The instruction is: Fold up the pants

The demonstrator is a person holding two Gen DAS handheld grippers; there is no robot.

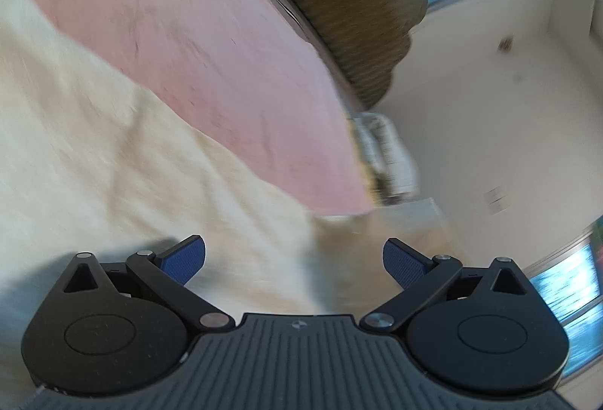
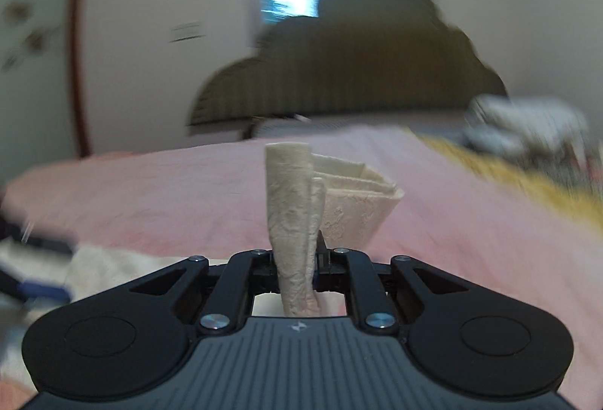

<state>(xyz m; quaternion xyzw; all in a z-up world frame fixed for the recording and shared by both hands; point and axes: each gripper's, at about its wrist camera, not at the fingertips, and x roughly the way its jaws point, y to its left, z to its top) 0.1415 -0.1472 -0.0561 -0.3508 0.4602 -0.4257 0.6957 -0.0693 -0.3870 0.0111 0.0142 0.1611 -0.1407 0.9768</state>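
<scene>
Right wrist view: our right claw (image 2: 297, 259) pinches the pants (image 2: 297, 206) tight. Our left claw (image 1: 294, 261) gapes empty above them. We judge that bunched pinch could slip, spoiling the fold.

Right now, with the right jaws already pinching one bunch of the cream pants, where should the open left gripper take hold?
Likely the free edge of the pants where cream meets the pink bedsheet, ahead of the left gripper. Come in low, from over the cloth: it lies flat, so only the edge offers a pinch. The right gripper holds a bunch upright.
</scene>
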